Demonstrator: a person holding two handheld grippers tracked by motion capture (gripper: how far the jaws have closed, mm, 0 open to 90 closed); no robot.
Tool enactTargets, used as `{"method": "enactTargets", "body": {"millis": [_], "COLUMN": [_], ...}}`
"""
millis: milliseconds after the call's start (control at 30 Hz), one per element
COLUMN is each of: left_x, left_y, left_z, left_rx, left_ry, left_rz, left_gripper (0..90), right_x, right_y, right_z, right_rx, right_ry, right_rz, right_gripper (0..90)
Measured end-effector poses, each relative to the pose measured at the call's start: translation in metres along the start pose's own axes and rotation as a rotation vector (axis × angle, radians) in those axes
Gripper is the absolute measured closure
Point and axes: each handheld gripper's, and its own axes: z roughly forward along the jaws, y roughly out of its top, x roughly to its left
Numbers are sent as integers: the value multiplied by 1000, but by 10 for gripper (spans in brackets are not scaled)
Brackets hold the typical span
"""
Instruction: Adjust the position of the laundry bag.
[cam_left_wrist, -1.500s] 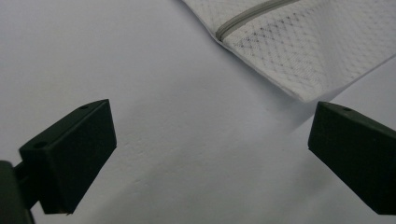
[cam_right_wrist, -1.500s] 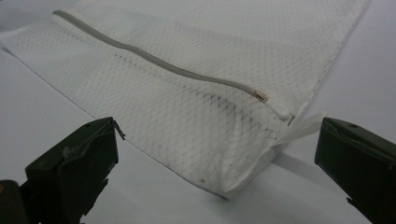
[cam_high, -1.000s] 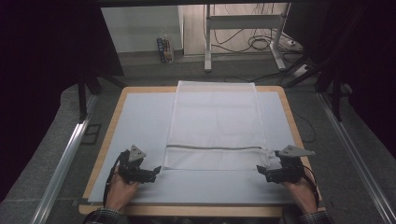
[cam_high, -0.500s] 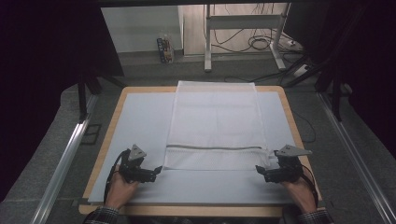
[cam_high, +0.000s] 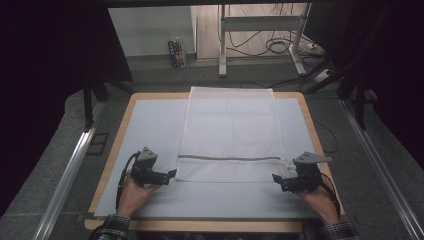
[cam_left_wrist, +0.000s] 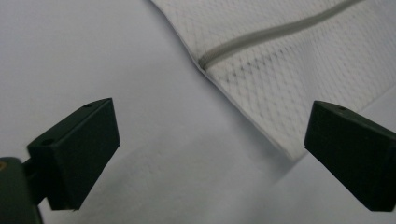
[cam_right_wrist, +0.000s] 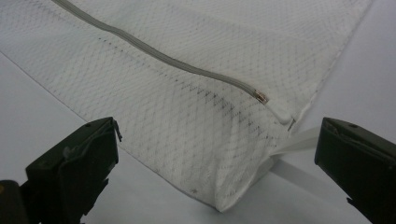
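white mesh bag (cam_high: 230, 135), zipped, lying flat

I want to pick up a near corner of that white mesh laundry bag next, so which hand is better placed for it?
Probably the right. The right claw is open with the white mesh laundry bag corner between its jaws; the left claw, also open, has that corner off towards one jaw.
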Motion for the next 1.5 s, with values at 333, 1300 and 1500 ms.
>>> {"method": "enactTargets", "body": {"millis": [333, 1300, 1500], "left_x": [-2, 12, 14], "left_y": [13, 49, 54], "left_z": [12, 45, 53], "left_rx": [21, 14, 28], "left_ry": [13, 40, 46], "left_rz": [44, 86, 92], "left_gripper": [115, 202, 291], "right_x": [-2, -31, -42], "right_y": [7, 32, 36], "right_z": [2, 21, 28], "right_rx": [31, 72, 92], "right_ry": [-29, -125, -136], "right_rz": [3, 25, 30], "right_gripper": [53, 319, 416]}}
